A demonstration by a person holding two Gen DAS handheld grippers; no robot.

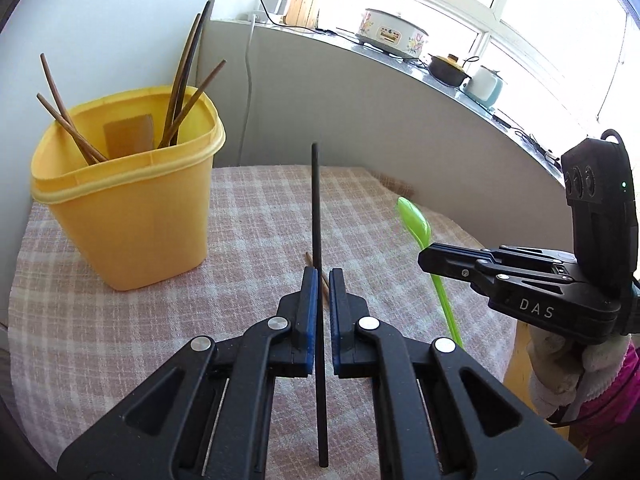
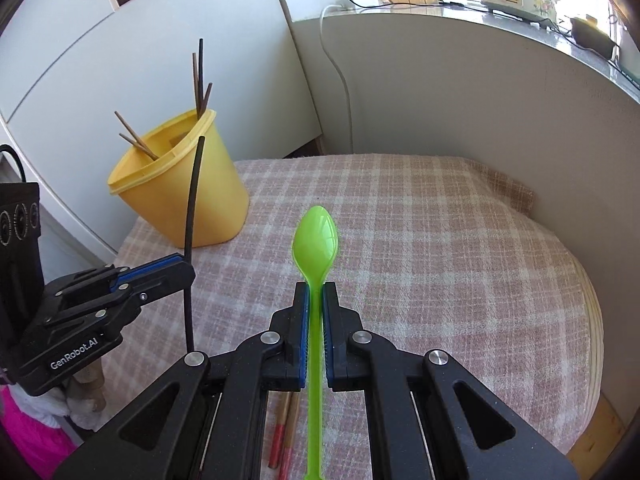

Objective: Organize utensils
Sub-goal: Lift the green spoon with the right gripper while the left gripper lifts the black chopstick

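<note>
Left tongs [image 1: 319, 280]: mine, clamped on a black chopstick [image 1: 316, 208], lifted above the table [image 1: 248, 216].
Right tongs [image 2: 315, 292]: clamped on a green spoon [image 2: 315, 236], bowl pointing forward.
Yellow tub [image 1: 128, 208]: back left on the checked cloth, holding brown chopsticks [image 1: 182, 92].
Table: two more chopsticks [image 2: 286, 428] lying beneath the right tongs.

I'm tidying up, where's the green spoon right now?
The green spoon is clamped in the right gripper, above the checked cloth, right of the yellow tub.

Bare checked cloth [image 2: 420, 240] right of yellow tub [image 2: 188, 196], chopsticks [image 1: 182, 92] bristling above its mouth, wall close behind.
</note>
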